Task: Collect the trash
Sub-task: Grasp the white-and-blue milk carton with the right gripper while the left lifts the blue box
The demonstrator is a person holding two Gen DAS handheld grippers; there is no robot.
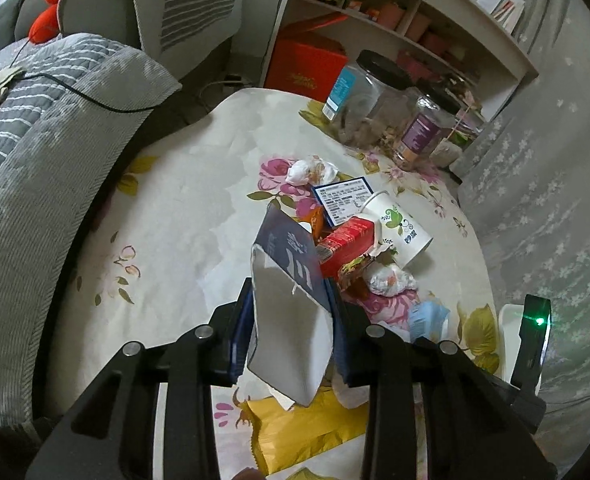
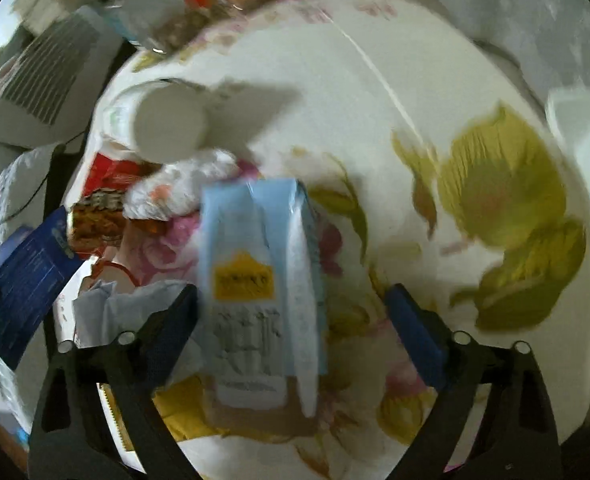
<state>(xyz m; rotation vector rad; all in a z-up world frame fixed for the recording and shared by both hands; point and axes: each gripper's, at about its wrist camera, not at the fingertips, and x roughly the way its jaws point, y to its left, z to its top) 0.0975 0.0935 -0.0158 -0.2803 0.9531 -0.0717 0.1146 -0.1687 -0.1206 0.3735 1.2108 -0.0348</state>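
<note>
Clamped between the blue pads of the left tool is a torn dark-blue carton, its grey inner side turned toward the camera, lifted clear of the floral bench; beneath it lie a yellow wrapper and some white paper; beyond it the rest of the trash sits heaped near the middle of the bench: a red box, a paper cup on its side with a green pattern, a blue-edged label card, and two crumpled tissues, one beside the red box, one farther off on a printed rose; two dark-lidded jars stand at the far edge by a white shelf unit; a grey quilted sofa runs along the left.

Over on the right, the picture is blurred; the right tool stands wide, its fingers either side of a pale-blue packet with a yellow label lying on the bench; the left pad looks close to the packet's edge, the right pad well apart from it, so nothing is gripped; the paper cup's base shows behind.
</note>
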